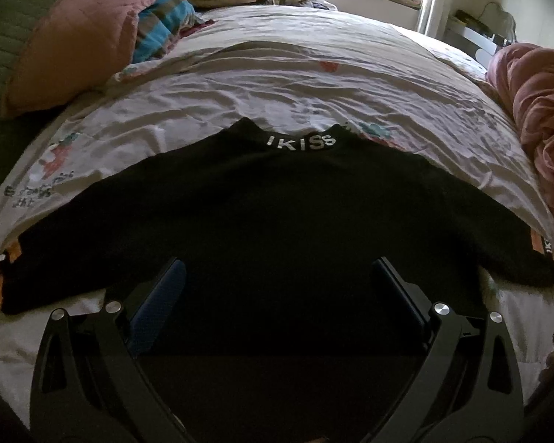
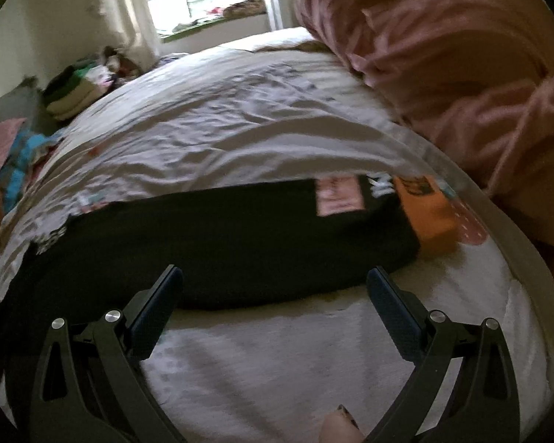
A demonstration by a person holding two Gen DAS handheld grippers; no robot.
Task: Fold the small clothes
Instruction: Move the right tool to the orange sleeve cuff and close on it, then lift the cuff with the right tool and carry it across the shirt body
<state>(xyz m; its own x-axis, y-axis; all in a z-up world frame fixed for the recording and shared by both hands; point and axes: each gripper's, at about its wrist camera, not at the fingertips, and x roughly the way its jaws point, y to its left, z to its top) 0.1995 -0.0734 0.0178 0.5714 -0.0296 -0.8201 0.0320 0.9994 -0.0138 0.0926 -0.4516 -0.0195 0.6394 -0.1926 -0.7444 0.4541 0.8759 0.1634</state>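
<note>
Nearest the left camera, the left tongs (image 1: 277,288) stood wide open with nothing between their fingers, poised over the near hem of the black top (image 1: 262,214). The right tongs (image 2: 275,295) were likewise spread and empty, their tips at the garment's near edge toward its right sleeve. The black top lay flat on the bed sheet (image 1: 277,85), sleeves stretched out toward 9 and 3 o'clock, the lettered collar (image 1: 301,142) at 12 o'clock. An orange cuff (image 2: 430,214) showed at the right sleeve's end, at about 2 o'clock in the right view. Beyond lay a pink pillow (image 1: 74,40) at 10 o'clock and a pink blanket (image 2: 461,55). The garment seemed spread but unfolded; the next move probably called for pinching a sleeve or hem and carrying it across the body.
</note>
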